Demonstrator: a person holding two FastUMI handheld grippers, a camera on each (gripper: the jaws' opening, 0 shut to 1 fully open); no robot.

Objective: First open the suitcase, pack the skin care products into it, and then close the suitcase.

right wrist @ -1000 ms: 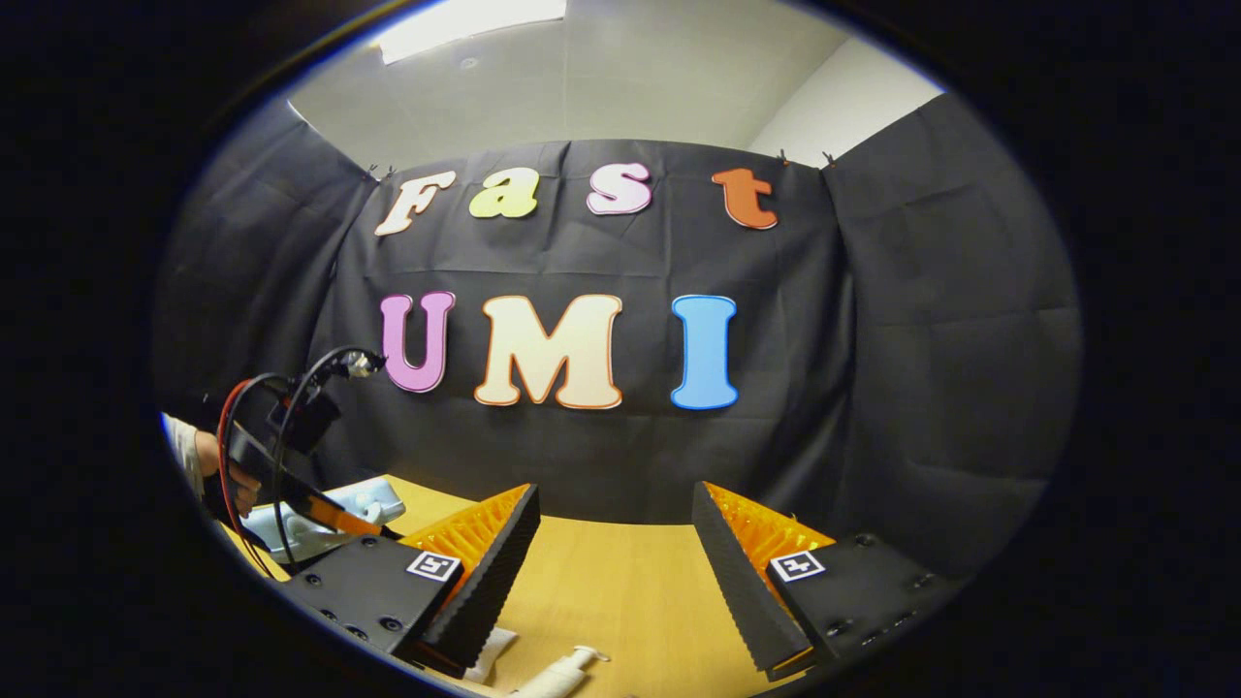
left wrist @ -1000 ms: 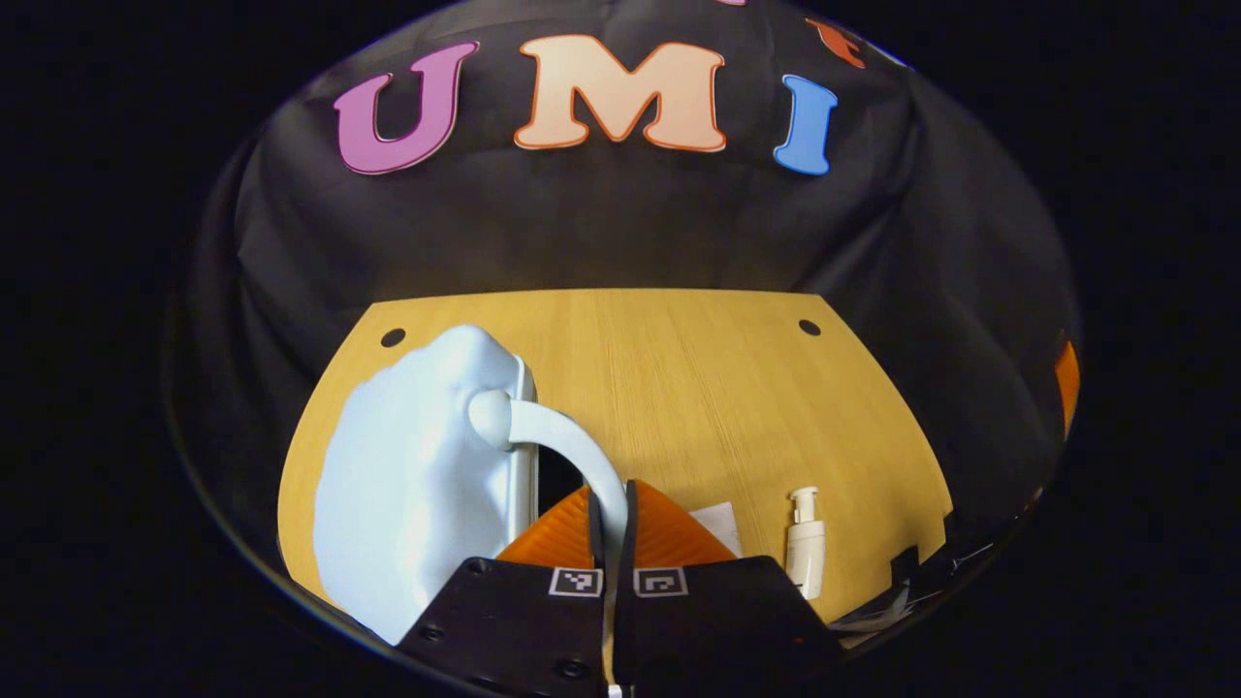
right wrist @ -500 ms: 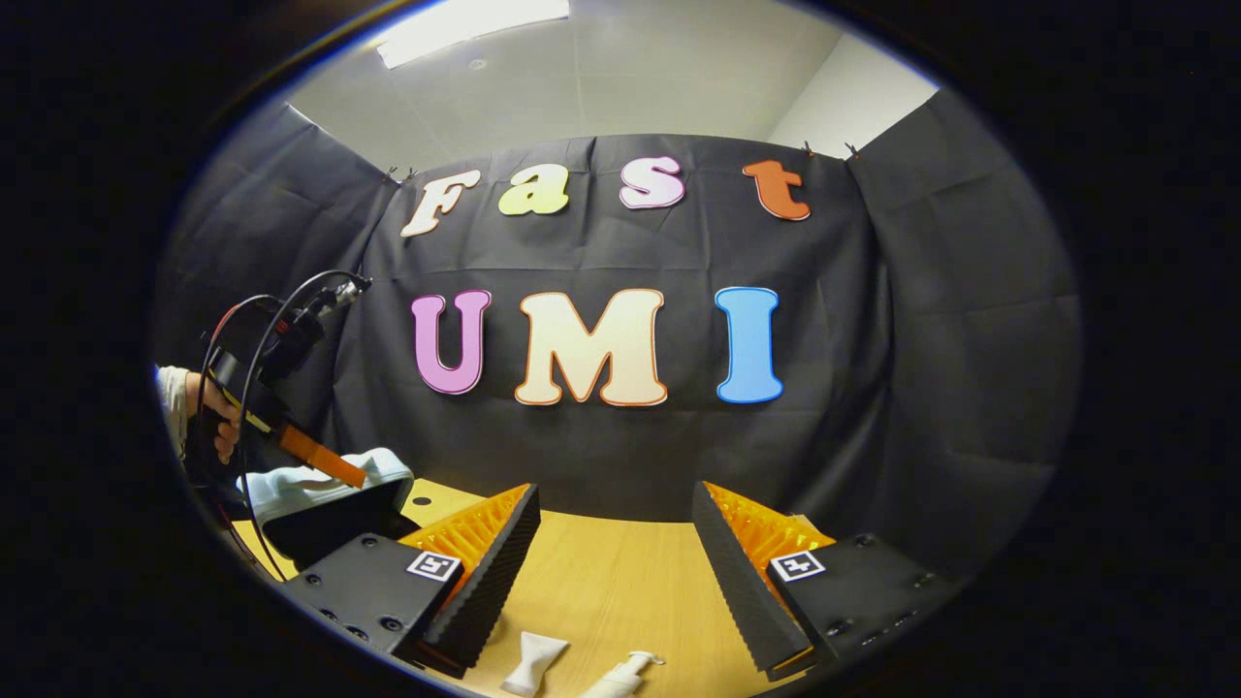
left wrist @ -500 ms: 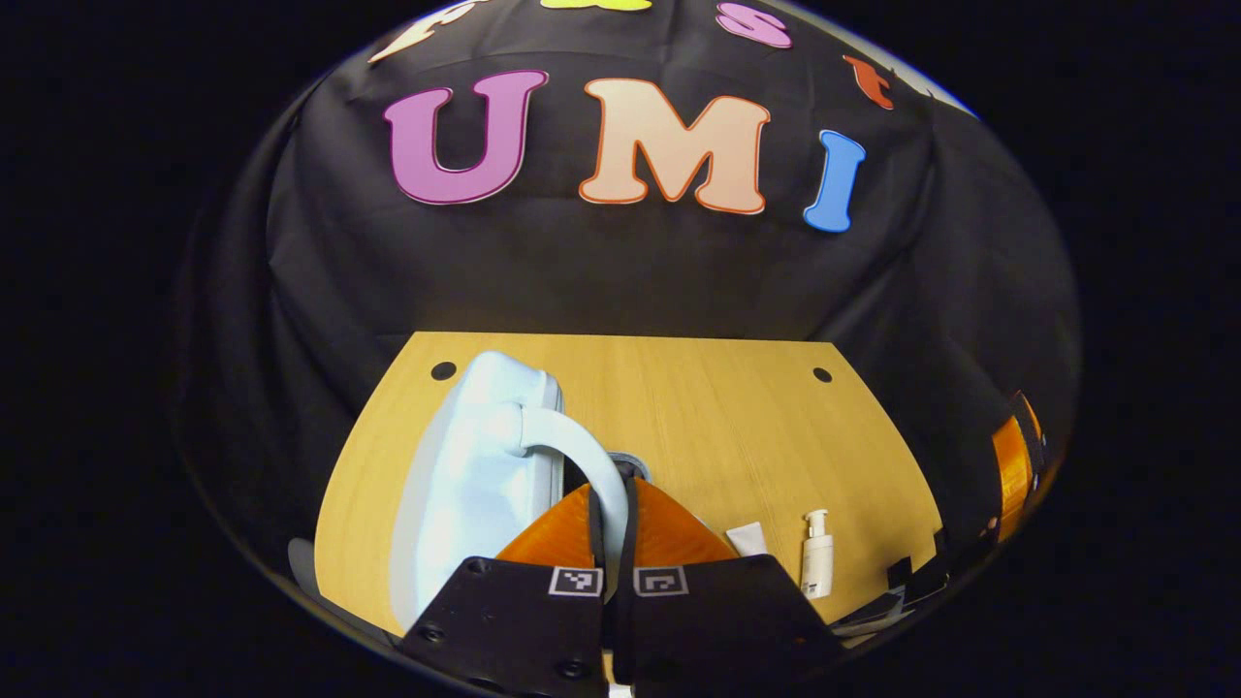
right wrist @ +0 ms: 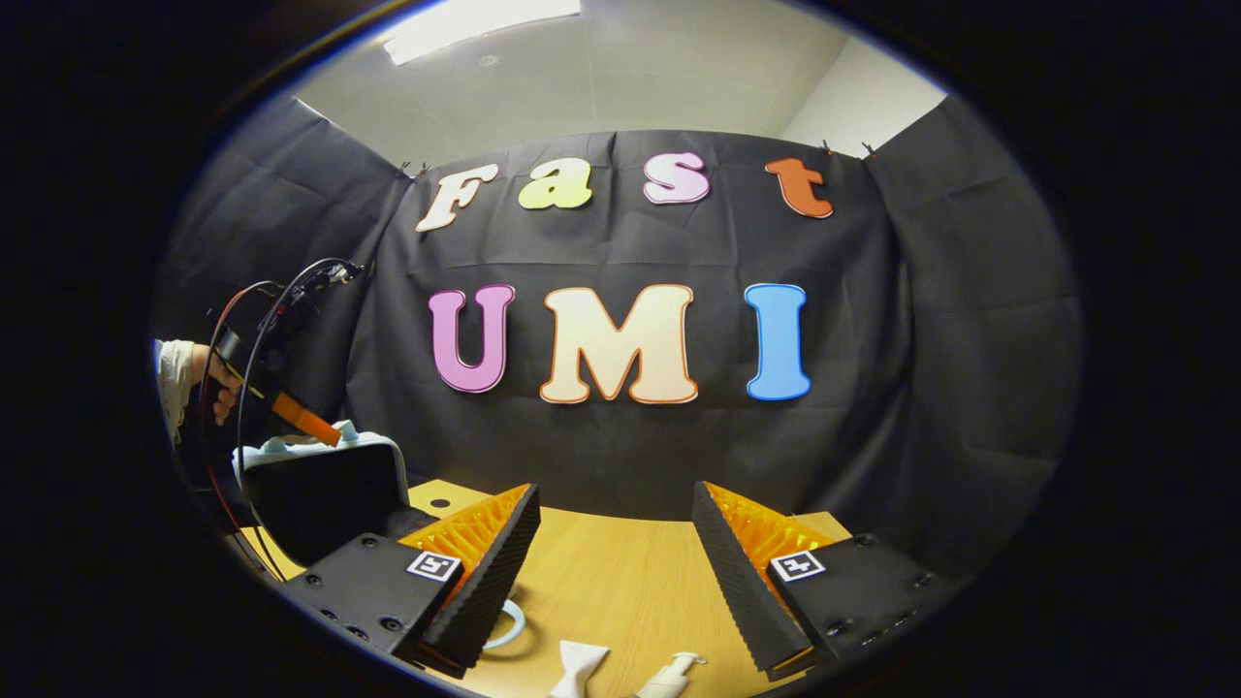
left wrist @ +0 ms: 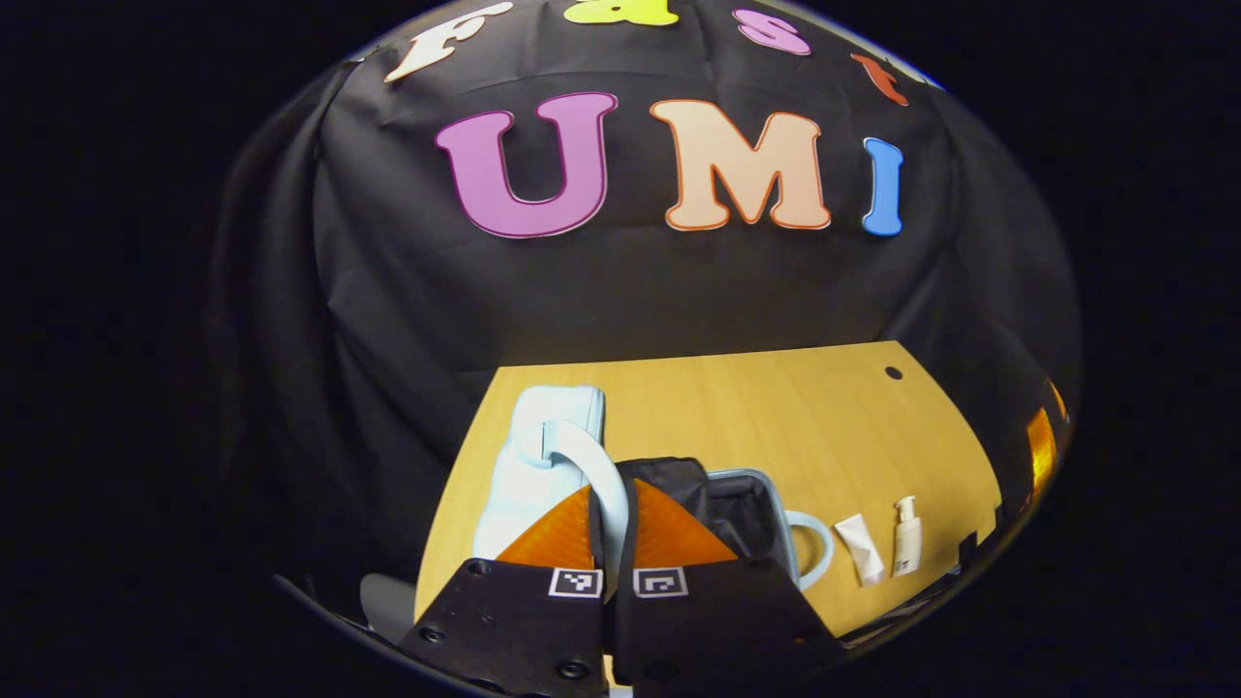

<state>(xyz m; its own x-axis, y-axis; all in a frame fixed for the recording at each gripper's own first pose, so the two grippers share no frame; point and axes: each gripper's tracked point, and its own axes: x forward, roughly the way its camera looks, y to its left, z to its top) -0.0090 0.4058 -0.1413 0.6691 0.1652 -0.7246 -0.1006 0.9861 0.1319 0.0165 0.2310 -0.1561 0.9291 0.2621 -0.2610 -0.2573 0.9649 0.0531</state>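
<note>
Pale blue suitcase (left wrist: 543, 465) near the worktop's (left wrist: 756, 407) left edge, lid raised by its handle (left wrist: 596, 475), on which the left gripper (left wrist: 613, 504) is clamped; tube (left wrist: 861, 549) and pump bottle (left wrist: 906, 536) near the front edge, below the right gripper (right wrist: 616, 553), fingers apart.

At your seven o'clock in the left gripper view, the suitcase (left wrist: 533, 465) is pale blue outside with a black lining. The table (left wrist: 776, 417) is yellow wood-grain. At four o'clock, the tube (left wrist: 861, 550) and pump bottle (left wrist: 906, 536) are white.
</note>
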